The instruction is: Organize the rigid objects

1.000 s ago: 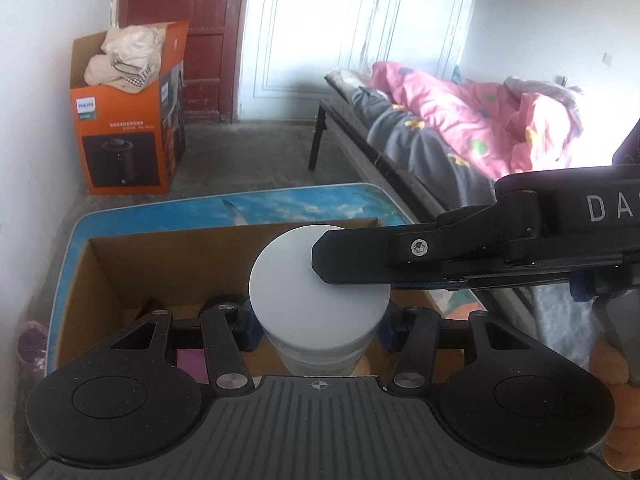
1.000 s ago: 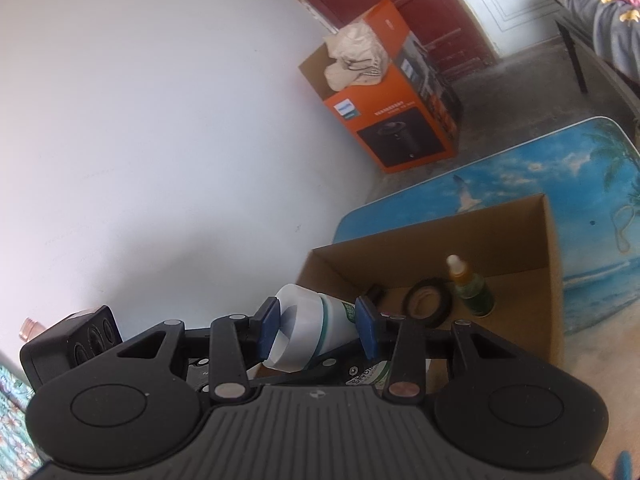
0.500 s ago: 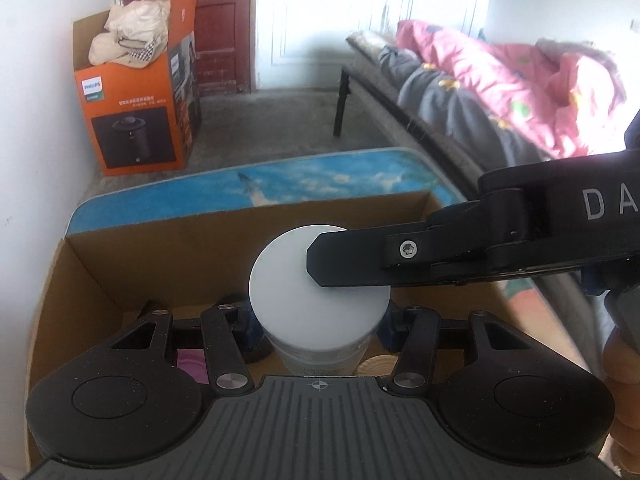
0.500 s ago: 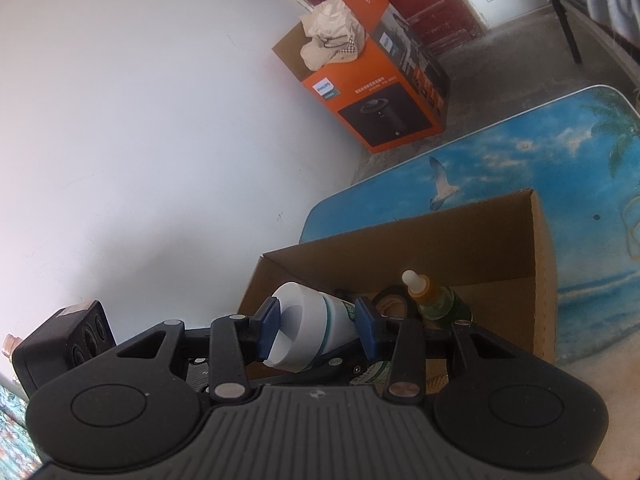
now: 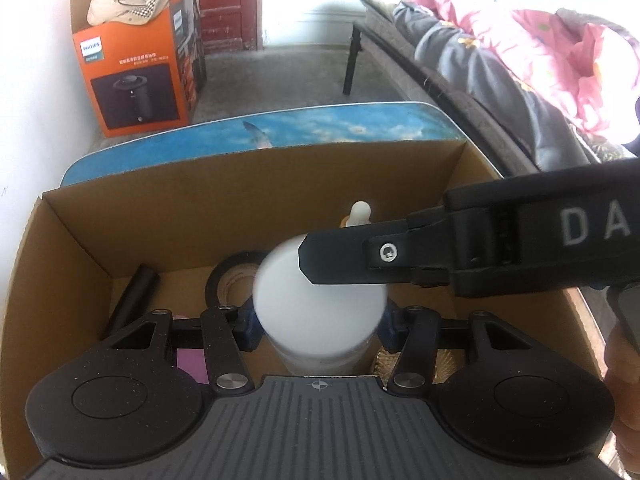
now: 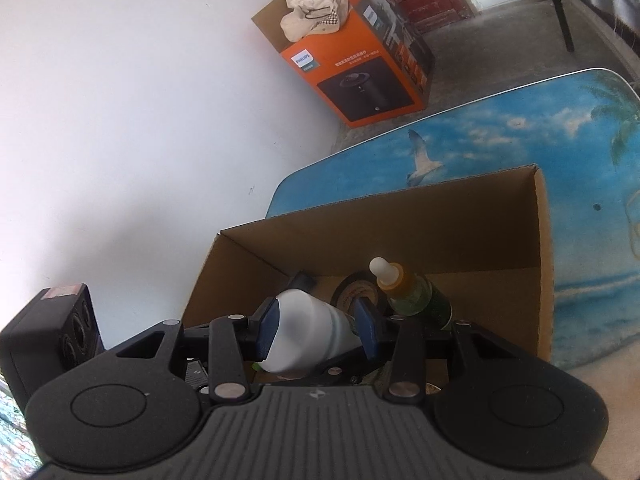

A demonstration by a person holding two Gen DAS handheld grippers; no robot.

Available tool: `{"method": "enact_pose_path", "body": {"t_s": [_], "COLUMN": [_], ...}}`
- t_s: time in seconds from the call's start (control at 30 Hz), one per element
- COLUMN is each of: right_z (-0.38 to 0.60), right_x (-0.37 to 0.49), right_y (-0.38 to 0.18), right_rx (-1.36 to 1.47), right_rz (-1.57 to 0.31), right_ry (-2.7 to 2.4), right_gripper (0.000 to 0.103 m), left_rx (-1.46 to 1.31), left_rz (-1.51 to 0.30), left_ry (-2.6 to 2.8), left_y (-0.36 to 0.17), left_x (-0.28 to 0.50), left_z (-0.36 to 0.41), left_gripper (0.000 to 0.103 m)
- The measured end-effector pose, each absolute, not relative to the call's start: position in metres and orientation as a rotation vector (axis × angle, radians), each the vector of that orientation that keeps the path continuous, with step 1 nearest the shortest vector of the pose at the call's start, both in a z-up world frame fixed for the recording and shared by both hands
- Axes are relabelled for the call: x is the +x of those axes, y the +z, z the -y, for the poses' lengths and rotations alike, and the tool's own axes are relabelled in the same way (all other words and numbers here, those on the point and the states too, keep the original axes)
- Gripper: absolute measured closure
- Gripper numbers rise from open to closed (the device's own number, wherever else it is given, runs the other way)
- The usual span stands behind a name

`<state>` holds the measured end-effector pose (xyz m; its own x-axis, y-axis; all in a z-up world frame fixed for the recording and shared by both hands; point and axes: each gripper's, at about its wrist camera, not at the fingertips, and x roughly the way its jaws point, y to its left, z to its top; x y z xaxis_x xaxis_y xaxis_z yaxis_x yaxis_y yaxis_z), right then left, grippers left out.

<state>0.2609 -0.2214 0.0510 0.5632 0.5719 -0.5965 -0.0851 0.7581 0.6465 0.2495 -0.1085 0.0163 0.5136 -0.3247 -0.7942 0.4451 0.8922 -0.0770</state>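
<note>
Both claws carried one white bottle [image 5: 320, 304] low inside the cardboard box [image 5: 248, 184] on the table [image 6: 480, 128]. The left claw [image 5: 318, 326] had just eased wider; the right claw [image 6: 316, 330] pinched its neck. Beyond them lay a tape roll [image 5: 232, 276], dropper bottle [image 6: 404, 292] and dark tube [image 5: 130, 300], already packed; release remained.

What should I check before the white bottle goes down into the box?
1. Right gripper fingers squeeze the white bottle: ok.
2. Left gripper fingers, which have just been opening a little, touch its sides: ok.
3. Bottle is over the cardboard box: ok.
4. Free spot underneath: cannot tell, the bottle hides it.
5. Room beside the dropper bottle and tape roll: cannot tell.
</note>
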Motion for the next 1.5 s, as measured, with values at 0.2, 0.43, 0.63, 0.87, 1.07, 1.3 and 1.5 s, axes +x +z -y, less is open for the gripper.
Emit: {"method": "enact_pose_path", "body": {"t_s": [0.2, 0.43, 0.63, 0.87, 1.07, 1.3, 1.5], "right_z": [0.221, 0.228, 0.231, 0.226, 0.219, 0.210, 0.204], "right_x": [0.259, 0.249, 0.231, 0.199, 0.170, 0.143, 0.123], "right_y": [0.052, 0.063, 0.080, 0.110, 0.134, 0.153, 0.163], "right_rx": [0.603, 0.604, 0.594, 0.555, 0.521, 0.490, 0.465], "right_rz": [-0.901, -0.861, -0.811, -0.732, -0.668, -0.619, -0.586], "right_ry": [0.402, 0.380, 0.373, 0.366, 0.358, 0.354, 0.341], "right_gripper": [0.058, 0.053, 0.051, 0.046, 0.043, 0.039, 0.035], "left_rx": [0.151, 0.144, 0.152, 0.162, 0.164, 0.167, 0.162], "left_rz": [-0.930, -0.864, -0.777, -0.692, -0.642, -0.609, -0.594], "left_ry": [-0.463, -0.471, -0.465, -0.447, -0.427, -0.404, -0.376], "left_y": [0.015, 0.027, 0.048, 0.075, 0.090, 0.099, 0.105], "left_x": [0.248, 0.235, 0.212, 0.179, 0.156, 0.136, 0.122], "left_z": [0.111, 0.109, 0.108, 0.100, 0.092, 0.079, 0.064], "left_gripper": [0.043, 0.025, 0.009, 0.001, 0.000, 0.000, 0.000]}}
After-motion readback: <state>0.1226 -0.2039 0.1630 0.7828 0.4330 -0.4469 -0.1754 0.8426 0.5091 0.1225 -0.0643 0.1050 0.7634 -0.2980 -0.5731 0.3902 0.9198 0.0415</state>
